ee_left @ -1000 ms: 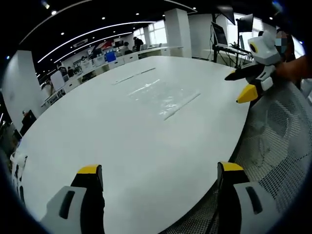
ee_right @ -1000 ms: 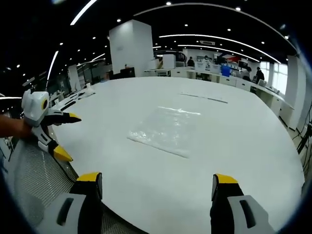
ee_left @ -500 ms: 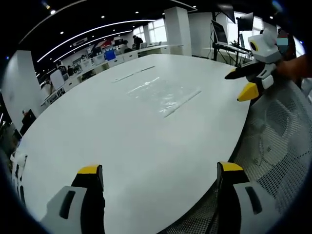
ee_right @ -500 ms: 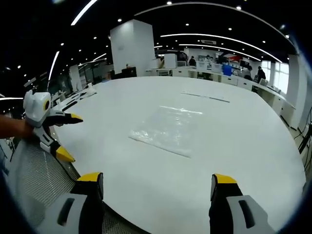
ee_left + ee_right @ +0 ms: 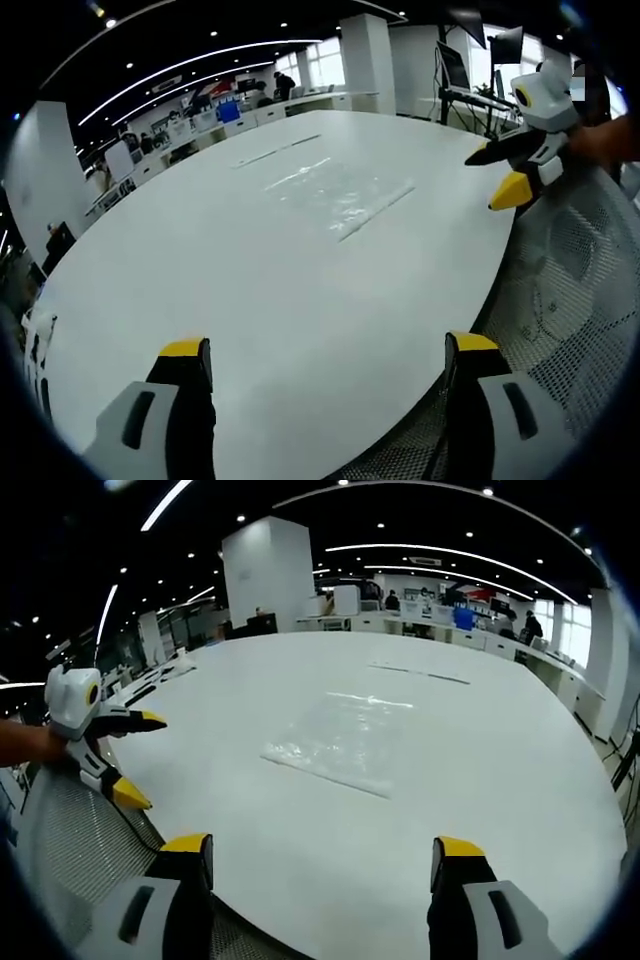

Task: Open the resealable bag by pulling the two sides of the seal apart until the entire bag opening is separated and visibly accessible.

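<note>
Tongs left (image 5: 320,350) and right (image 5: 320,850) gape empty off the bench (image 5: 250,280); each should pinch one bag (image 5: 345,740) seal lip.

The resealable bag (image 5: 345,742) lay flat on the table (image 5: 500,780), toward twelve o'clock of the right gripper (image 5: 318,855); the left gripper (image 5: 128,756) hung at nine, off the table's edge.

Open-plan office: desk rows (image 5: 470,645) w/ monitors, strip lights (image 5: 190,70)

Left claw (image 5: 325,360) gapes above the table (image 5: 250,290); bag (image 5: 340,195) lies flat beyond.
</note>
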A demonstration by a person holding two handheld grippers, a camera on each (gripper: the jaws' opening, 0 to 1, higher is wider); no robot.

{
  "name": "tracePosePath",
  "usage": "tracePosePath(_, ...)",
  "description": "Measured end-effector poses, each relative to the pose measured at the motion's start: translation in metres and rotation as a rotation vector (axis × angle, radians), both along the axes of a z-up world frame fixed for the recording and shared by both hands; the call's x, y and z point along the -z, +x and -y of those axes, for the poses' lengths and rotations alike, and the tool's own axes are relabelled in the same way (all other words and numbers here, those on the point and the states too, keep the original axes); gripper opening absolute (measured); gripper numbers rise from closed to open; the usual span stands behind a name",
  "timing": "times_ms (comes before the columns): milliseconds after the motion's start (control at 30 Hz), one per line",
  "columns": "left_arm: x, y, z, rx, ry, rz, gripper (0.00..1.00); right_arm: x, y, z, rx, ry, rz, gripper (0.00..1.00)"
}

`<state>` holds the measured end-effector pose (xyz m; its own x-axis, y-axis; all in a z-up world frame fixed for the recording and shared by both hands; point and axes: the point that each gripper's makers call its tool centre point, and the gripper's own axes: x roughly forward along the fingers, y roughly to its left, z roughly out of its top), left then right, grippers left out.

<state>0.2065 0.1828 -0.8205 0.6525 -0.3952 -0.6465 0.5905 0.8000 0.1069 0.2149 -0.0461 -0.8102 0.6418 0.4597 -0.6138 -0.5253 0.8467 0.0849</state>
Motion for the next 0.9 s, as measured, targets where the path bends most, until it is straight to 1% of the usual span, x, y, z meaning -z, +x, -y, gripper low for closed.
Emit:
tracePosePath(367,0.0014,-0.0002,-0.0003,0.001,0.004,-0.003,0.96,0.0023,-0.0016,-0.0003,-0.008,-0.008,-0.010,0.89)
tracePosePath(733,0.0020,-0.0013,0.0011,0.006,0.001,-0.008,0.95,0.0008,-0.0009,0.0008,0.001,-0.002,-0.005,0.89)
tracePosePath(900,0.0020,-0.0022,0.0027,0.013,0.000,-0.009,0.95,-0.0038,0.0017,0.0013,0.013,0.022,0.018,0.90)
